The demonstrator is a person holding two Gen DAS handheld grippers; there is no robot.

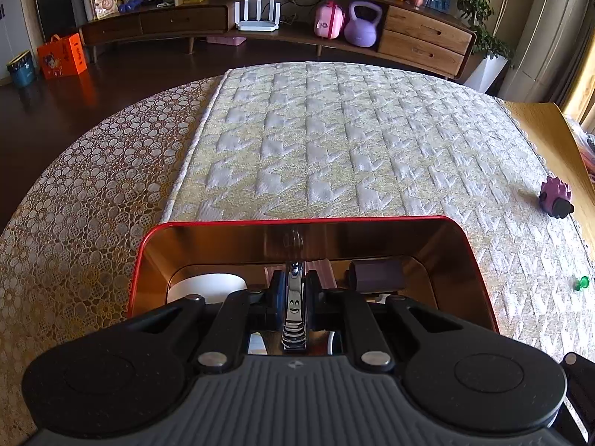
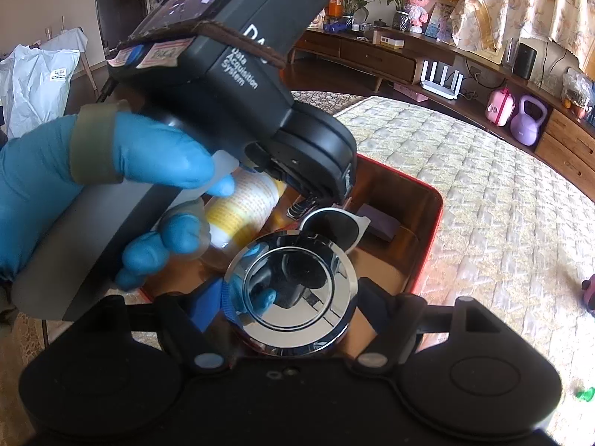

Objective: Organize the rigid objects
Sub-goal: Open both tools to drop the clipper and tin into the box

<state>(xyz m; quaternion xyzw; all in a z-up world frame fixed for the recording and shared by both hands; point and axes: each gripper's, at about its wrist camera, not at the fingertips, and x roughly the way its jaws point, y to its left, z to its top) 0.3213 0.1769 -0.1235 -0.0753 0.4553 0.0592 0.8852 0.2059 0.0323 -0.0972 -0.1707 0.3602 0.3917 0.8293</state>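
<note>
left gripper (image 1: 295, 290) is clamped tight on a nail clipper (image 1: 293, 308), held upright, its tip down inside the red tin (image 1: 479, 256). in the left wrist view the tin fills 6 o'clock. white round object (image 1: 206, 286) sits at 9 o'clock of the clipper, purple block (image 1: 379, 273) at 2 o'clock.

right gripper (image 2: 293, 297) holds a chrome round fitting (image 2: 293, 293) over the near edge of the tin, jaws wide around its body. gloved hand (image 2: 111, 171) on the left tool is close at 10 o'clock. a yellow-labelled bottle (image 2: 245, 208) lies in the tin under it.

risks:
- the two tools are crowded over one tin. left tool body is just beside the chrome fitting, so a bump could knock either grip.
- chrome is slick and round. it may slip if the pads ease off early.
- clipper released from upright likely tips onto the bottle or block.
- still loose on the mat: purple toy (image 1: 556, 199) at 3 o'clock, green pushpin (image 1: 581, 282) at 4 o'clock. the pin is small and easy to miss.
</note>
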